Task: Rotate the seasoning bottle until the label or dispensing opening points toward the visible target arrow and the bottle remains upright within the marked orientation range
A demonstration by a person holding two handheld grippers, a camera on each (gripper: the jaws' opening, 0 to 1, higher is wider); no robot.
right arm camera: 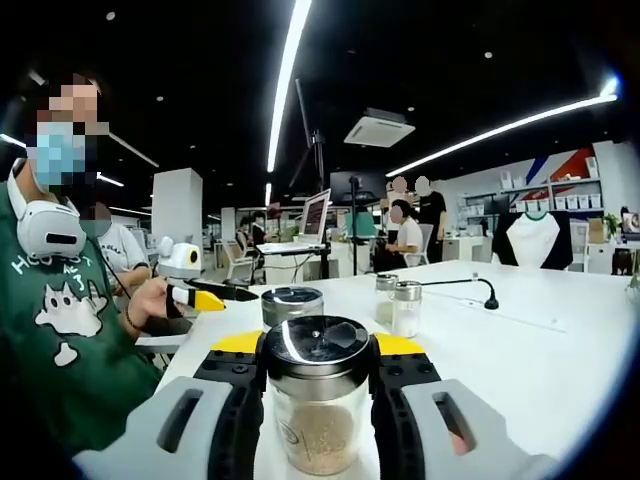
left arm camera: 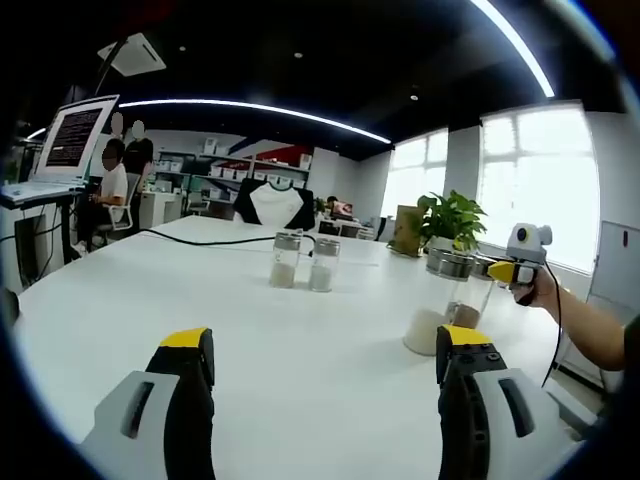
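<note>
— Fingers (right arm camera: 238, 400) of right gripper (right arm camera: 318, 385)?
— Clamped on upright seasoning bottle (right arm camera: 318, 405) over white surface (right arm camera: 520, 350).
— Left gripper (left arm camera: 325, 350)?
— Spread wide, empty; its view adds a potted plant (left arm camera: 452, 218).

Left grey, yellow-tipped two-jaw gripper (left arm camera: 325, 350) jaws wide apart, holding nothing. Right grey, yellow-tipped two-jaw gripper (right arm camera: 318, 352) clamped, held level; person's hand (left arm camera: 548, 290) grips it.
</note>
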